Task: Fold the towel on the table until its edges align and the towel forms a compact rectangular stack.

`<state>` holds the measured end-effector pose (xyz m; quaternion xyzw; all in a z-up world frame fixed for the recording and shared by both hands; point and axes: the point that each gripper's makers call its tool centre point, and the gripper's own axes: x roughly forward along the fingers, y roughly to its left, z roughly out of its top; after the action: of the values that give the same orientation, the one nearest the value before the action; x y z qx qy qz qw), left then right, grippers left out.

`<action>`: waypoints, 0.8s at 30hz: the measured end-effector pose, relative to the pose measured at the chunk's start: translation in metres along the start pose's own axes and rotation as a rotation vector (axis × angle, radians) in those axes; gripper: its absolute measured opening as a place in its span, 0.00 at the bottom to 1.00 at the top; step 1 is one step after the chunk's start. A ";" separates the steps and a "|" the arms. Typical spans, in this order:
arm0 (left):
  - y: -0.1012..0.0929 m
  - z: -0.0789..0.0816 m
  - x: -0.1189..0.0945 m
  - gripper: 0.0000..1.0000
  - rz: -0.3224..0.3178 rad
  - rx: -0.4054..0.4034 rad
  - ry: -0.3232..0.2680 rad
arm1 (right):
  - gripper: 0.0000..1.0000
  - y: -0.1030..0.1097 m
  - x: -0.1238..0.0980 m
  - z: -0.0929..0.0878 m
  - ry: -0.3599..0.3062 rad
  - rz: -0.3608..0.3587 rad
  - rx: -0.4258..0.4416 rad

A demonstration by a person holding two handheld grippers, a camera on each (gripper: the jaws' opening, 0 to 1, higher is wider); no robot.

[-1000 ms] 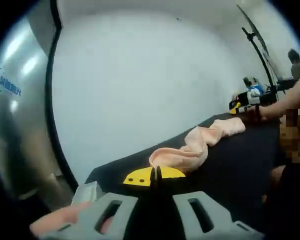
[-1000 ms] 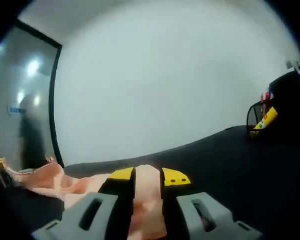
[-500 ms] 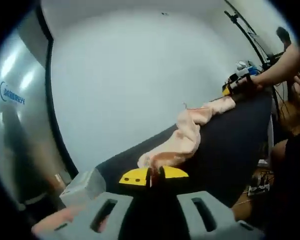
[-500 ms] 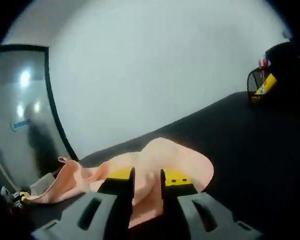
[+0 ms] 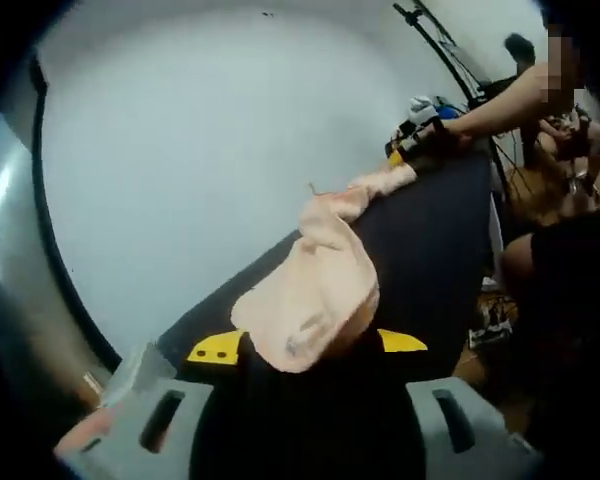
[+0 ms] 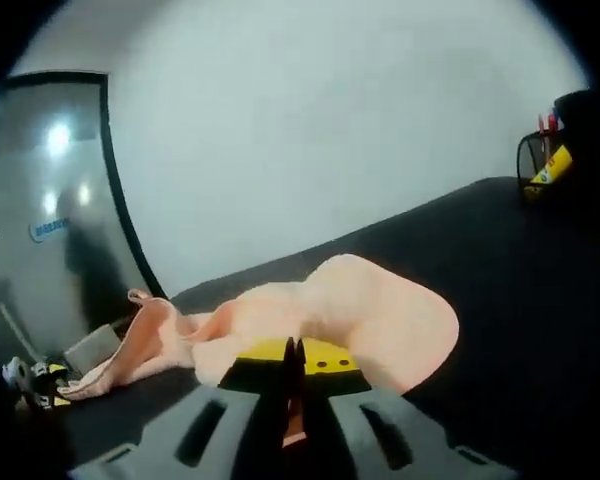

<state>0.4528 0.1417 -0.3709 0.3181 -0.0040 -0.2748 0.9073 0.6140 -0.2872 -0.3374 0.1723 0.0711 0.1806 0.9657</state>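
Now open: jaws of the left gripper (image 5: 308, 345) stand apart at either side of a drooping end of the pale peach terry towel (image 5: 315, 290), where a second ago and half a second ago the yellow tips sat closed together just below the cloth. Released, or about to take a fresh bite; cannot tell which from this alone. Opposite change at the right gripper (image 6: 290, 357): jaws pressed together on a thin fold of the same towel (image 6: 365, 315), where earlier a gap stood between them with peach cloth bunched inside.

Towel stretched as a long rumpled rope along the black table (image 5: 435, 235), one end hanging over the left gripper, the other running to the far end of the table. There, in the left gripper view, a person's hand (image 5: 458, 122) holds the other gripper at that far end of the towel. In the right gripper view, a rounded hump of towel just beyond the shut jaws, a thinner tail trailing away across the table (image 6: 520, 280) toward the glass wall.

Judged from this: fold hardly begun, no edges aligned, no flat layers yet. With one end clamped and the other let go, likely a regrip or a spreading step. Compared with a second ago, towel end far closer to the left gripper and draped over it rather than lying on the table beyond it.
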 end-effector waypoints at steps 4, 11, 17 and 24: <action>-0.010 0.009 0.013 0.29 -0.042 0.143 0.019 | 0.00 0.046 -0.043 0.030 -0.103 0.153 -0.107; -0.004 0.004 0.021 0.01 -0.036 0.211 0.100 | 0.00 0.043 -0.097 0.042 -0.100 0.268 -0.242; 0.023 0.009 0.004 0.00 0.027 0.202 0.064 | 0.01 0.018 -0.168 0.037 -0.092 0.358 -0.352; 0.064 0.038 -0.037 0.00 0.159 -0.062 -0.052 | 0.01 -0.010 -0.234 0.055 -0.167 0.362 -0.329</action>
<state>0.4465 0.1793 -0.2971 0.2812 -0.0445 -0.2099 0.9354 0.4117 -0.4000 -0.2720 0.0371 -0.0710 0.3447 0.9353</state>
